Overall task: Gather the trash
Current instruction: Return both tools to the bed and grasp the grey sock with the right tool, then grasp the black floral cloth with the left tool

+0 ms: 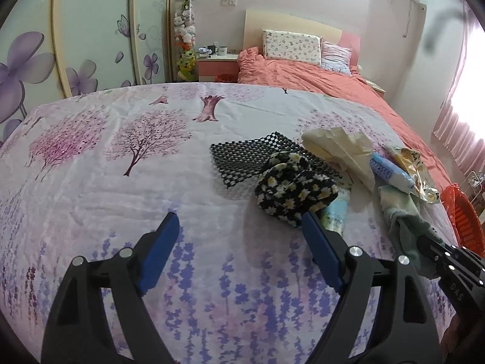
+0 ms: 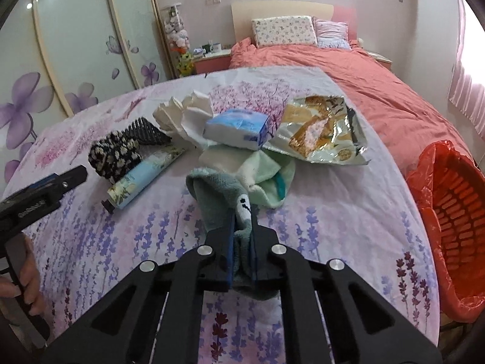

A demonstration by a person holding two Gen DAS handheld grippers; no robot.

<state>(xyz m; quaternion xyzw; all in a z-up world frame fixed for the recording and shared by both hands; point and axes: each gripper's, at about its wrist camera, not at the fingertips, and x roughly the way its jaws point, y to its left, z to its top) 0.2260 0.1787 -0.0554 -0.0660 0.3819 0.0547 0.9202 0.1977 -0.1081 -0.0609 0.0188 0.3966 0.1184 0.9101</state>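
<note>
Right gripper [image 2: 242, 212] clamped on a grey-green cloth [image 2: 212, 191] lying on the flowered tablecloth [image 2: 333, 212]; left gripper [image 1: 239, 221] spread wide over bare cloth, holding nothing. Crowded just beyond: daisy-print bundle [image 1: 294, 188] on a black mesh mat [image 1: 242, 154], pale blue tube [image 2: 142, 179], crumpled tissue [image 2: 185, 115], blue-white pack [image 2: 236, 129], torn snack wrapper [image 2: 321, 130], mint towel [image 2: 269, 179]. Red-lined orange basket [image 2: 454, 209] at the table's right edge, cut off by the frame. Tube's label too blurred to read.

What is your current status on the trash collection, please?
Right gripper shut on grey-green cloth. Left gripper open, empty. Orange bin at table edge, path unblocked.
</note>
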